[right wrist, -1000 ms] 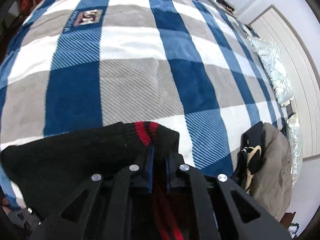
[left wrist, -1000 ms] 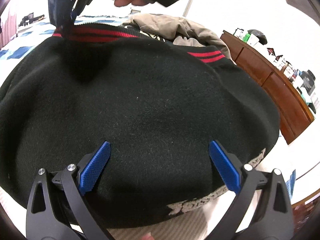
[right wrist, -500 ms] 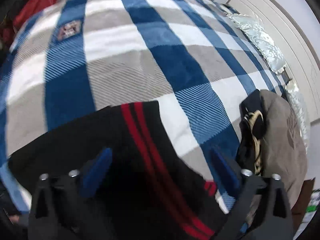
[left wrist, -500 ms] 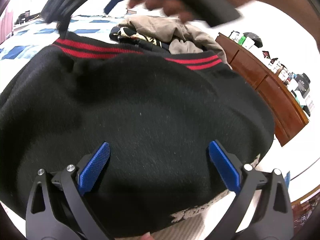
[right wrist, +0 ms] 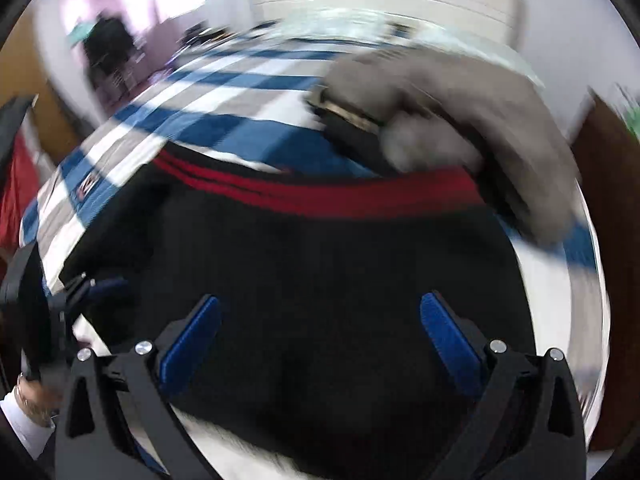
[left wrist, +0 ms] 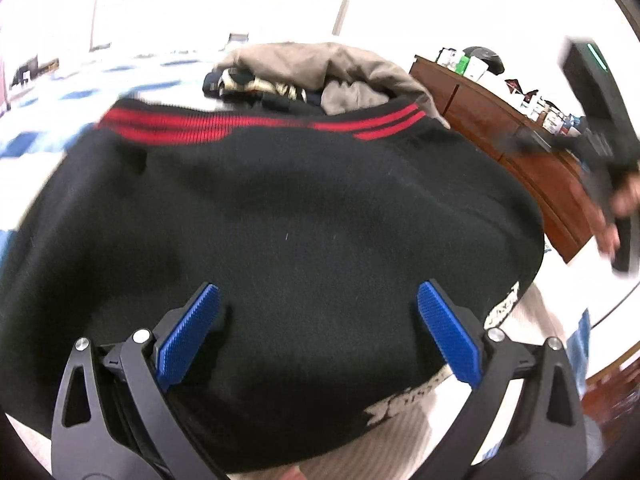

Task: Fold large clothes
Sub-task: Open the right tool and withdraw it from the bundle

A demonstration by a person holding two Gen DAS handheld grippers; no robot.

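Though knit – black sweater (left wrist: 280, 220), red-striped

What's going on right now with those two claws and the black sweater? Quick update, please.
Left gripper open above black sweater. Right gripper open, empty. Sweater flat on bed. Clothes pile just beyond the red-striped hem.

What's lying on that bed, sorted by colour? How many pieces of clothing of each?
Black with red stripes: 1, the black sweater, spread flat.
Tan: 1, the tan garment, bunched behind it.
Dark with gold pattern: 1, the patterned garment, under the tan one.
Total: 3, all on the checked blanket.
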